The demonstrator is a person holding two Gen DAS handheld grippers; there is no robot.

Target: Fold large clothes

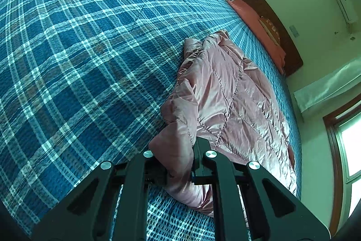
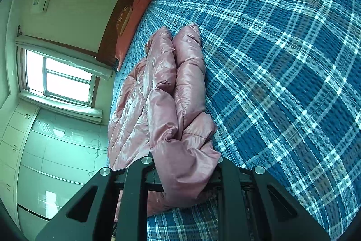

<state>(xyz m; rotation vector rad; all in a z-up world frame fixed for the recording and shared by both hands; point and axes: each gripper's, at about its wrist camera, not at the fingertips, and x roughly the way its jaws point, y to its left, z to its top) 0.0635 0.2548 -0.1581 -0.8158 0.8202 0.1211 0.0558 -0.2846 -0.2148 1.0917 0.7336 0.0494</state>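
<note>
A pink quilted down jacket lies on the bed's blue plaid bedspread, stretched out long, its length running straight away from both tongs toward the dark wooden headboard and the salmon pillow. That is what the next move hangs on: the garment's long axis points forward from the tongs, so a fold would have to carry the near end up along that line toward the far end.

The left tongs are clenched on the near edge of the jacket, a bunch of pink fabric pinched between the two black fingers. The right tongs grasp a thicker puffed wad of the same near end, fabric filling the space between the fingers and bulging over them. Neither hand looks nearer than the other; both sit at the same short edge, side by side.

In the right view the jacket shows two padded rolls lying parallel, likely sleeves or sides already turned inward, though I cannot tell which.
</note>
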